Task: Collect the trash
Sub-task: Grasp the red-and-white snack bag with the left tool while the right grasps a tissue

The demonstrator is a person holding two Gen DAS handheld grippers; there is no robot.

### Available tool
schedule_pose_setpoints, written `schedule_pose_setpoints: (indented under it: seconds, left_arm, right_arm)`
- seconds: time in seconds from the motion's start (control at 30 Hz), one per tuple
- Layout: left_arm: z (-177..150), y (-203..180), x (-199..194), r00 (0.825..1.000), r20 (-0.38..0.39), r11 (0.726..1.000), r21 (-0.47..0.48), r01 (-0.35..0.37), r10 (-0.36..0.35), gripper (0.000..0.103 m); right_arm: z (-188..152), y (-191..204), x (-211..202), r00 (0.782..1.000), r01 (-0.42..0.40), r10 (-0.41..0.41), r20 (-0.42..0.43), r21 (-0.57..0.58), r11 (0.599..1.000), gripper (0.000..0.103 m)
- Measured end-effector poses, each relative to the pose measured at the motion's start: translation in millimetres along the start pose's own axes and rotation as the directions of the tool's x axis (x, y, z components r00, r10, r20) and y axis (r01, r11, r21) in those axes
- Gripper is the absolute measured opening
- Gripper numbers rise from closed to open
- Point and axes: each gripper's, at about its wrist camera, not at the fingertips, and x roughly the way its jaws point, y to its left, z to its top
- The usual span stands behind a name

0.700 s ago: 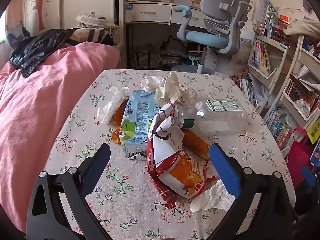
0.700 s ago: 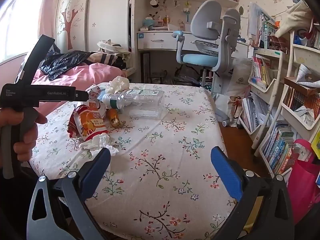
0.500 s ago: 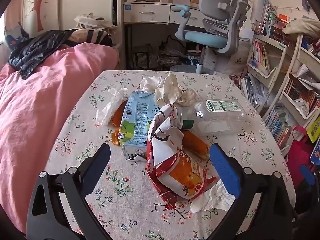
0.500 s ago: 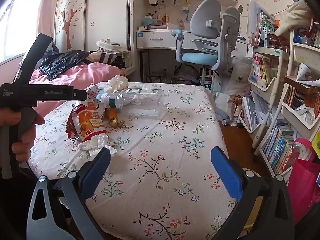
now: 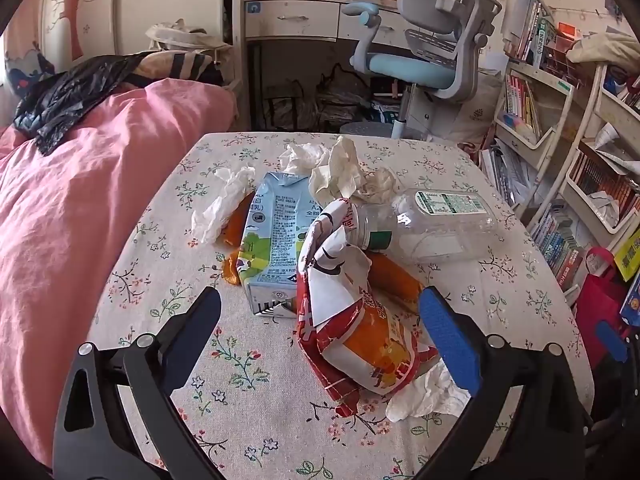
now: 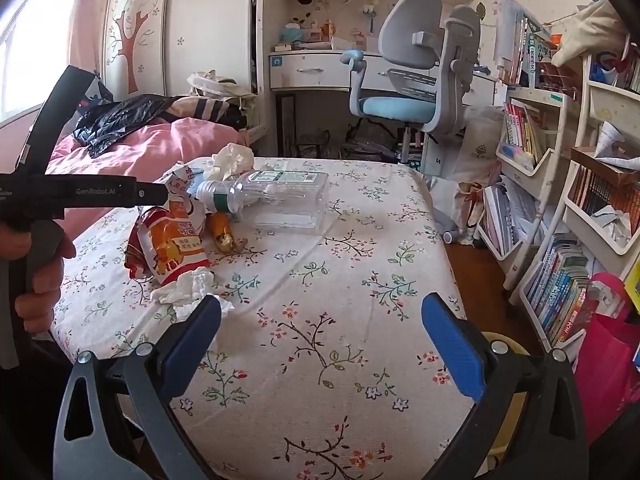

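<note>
Trash lies on a floral tablecloth (image 5: 256,412): a red and orange snack bag (image 5: 360,332), a blue milk carton (image 5: 276,240), a clear plastic bottle (image 5: 436,224), crumpled tissues (image 5: 336,168) and orange wrappers (image 5: 394,280). My left gripper (image 5: 320,332) is open and empty, its jaws either side of the snack bag and just short of it. My right gripper (image 6: 320,340) is open and empty above the table's near right part, away from the snack bag (image 6: 172,240) and bottle (image 6: 276,196).
A pink bed (image 5: 68,208) lies along the table's left side. A grey and blue desk chair (image 5: 432,48) stands behind the table. Bookshelves (image 6: 576,208) and a pink bag (image 6: 608,352) stand at the right. The left gripper's handle and hand (image 6: 36,240) show in the right wrist view.
Both grippers have stayed open. The left gripper has crept slightly forward toward the snack bag; the right view has shifted a little closer to the table.
</note>
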Motion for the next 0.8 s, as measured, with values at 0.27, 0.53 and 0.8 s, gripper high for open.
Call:
schedule_pose_setpoints:
  seconds: [0.27,0.53,0.8]
  left_arm:
    - [-0.6,19.4,6.4,0.999,-0.029,0.998,-0.056,-0.026,0.025,0.096]
    - [0.8,13.5,7.2,0.999,-0.027,0.999,-0.035,0.023,-0.024,0.096]
    - [8.6,11.4,31.5,0.998,-0.066,0.998,-0.054,-0.019,0.015,0.068]
  right_arm:
    - [-2.1,10.9,3.7,0.999,-0.048,0.048,-0.018,-0.028,0.998,0.097]
    - [2.5,32.3,15.7,0.989,-0.137,0.134,-0.055,-0.05,0.989,0.097]
    - [4.6,49.6,50.7,0.965,-0.195,0.183,-0.187,-0.046,0.98,0.058]
